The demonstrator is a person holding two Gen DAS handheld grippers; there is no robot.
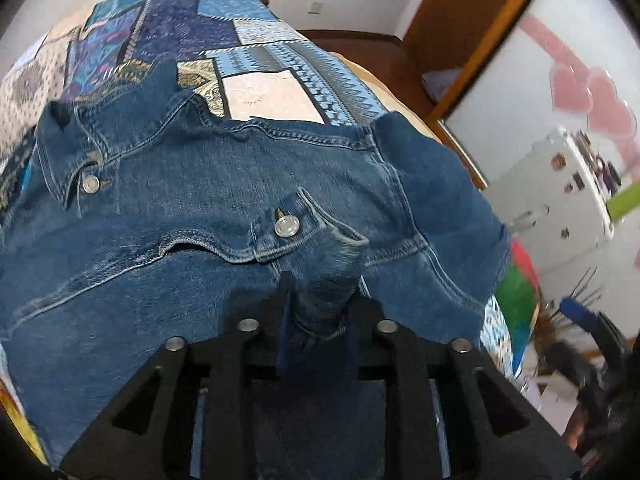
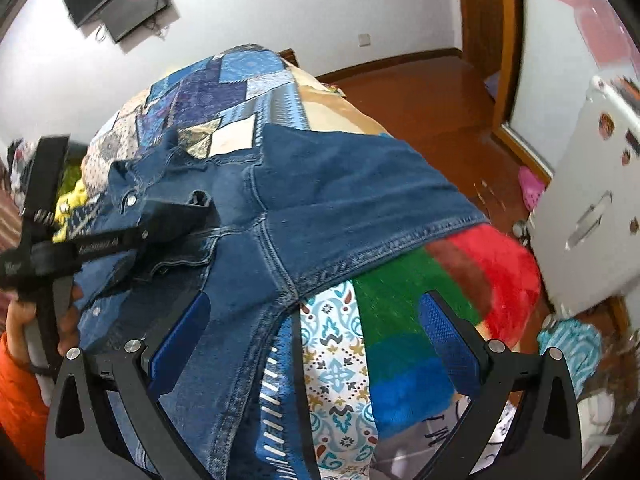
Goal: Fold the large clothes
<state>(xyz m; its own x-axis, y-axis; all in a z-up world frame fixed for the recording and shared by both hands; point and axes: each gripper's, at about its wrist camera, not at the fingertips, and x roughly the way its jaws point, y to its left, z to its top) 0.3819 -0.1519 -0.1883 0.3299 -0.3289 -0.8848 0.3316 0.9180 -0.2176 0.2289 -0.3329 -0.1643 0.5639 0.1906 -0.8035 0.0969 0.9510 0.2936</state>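
The left gripper [image 1: 320, 300] tilts steeply down at the denim jacket [image 1: 200, 208] spread over the patchwork bed [image 1: 256, 36] — a sleeve cuff [image 1: 326, 280] sits pinched between its narrow fingers. At five o'clock, the right gripper [image 2: 316, 320] angles down too, fingers spread wide — nothing held — over the jacket's hem.

White walls [image 2: 280, 8], glossy brown wood floor [image 2: 420, 96], wood door frame [image 2: 480, 40]. Dark wall-mounted TV [image 2: 116, 4] upper left. White fridge [image 2: 588, 208] with magnets at right. Bed under blue patchwork quilt [image 2: 224, 80]; red-green plush blanket [image 2: 460, 280] at its edge. Even daylight.
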